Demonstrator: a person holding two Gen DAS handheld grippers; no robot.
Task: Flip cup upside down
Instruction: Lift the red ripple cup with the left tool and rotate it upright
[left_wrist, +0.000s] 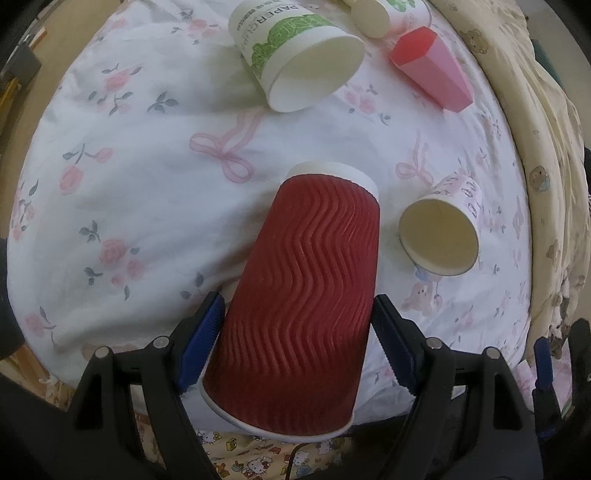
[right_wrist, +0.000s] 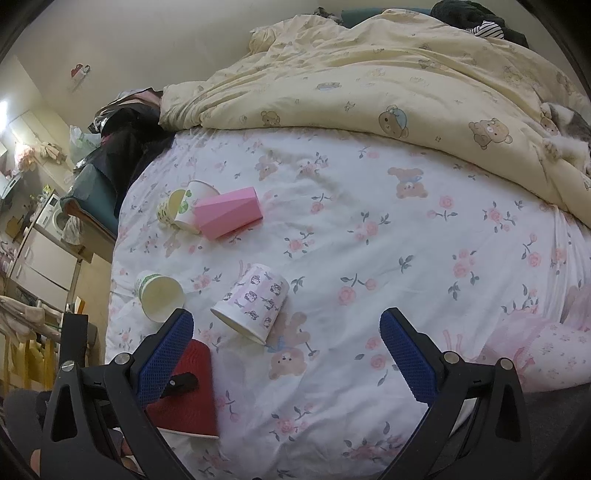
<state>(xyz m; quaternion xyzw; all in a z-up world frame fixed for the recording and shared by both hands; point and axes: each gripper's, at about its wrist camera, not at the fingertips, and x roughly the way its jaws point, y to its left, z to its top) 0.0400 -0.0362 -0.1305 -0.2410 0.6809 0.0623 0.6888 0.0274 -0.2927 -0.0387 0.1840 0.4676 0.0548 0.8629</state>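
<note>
A red ribbed paper cup (left_wrist: 303, 295) is held between the blue pads of my left gripper (left_wrist: 297, 325), which is shut on it. The cup is tilted, its white base pointing away from me and its open rim toward the camera, above the floral bedsheet (left_wrist: 129, 177). In the right wrist view the same red cup (right_wrist: 188, 391) shows at the lower left, with a left gripper finger across it. My right gripper (right_wrist: 286, 350) is open and empty, hovering over the sheet.
Several other cups lie on their sides on the bed: a green-print white cup (left_wrist: 295, 55), a pink faceted cup (left_wrist: 432, 70), a small patterned cup (left_wrist: 443, 229). A yellow bear-print duvet (right_wrist: 369, 74) is piled at the far side. The bed's left edge drops to furniture.
</note>
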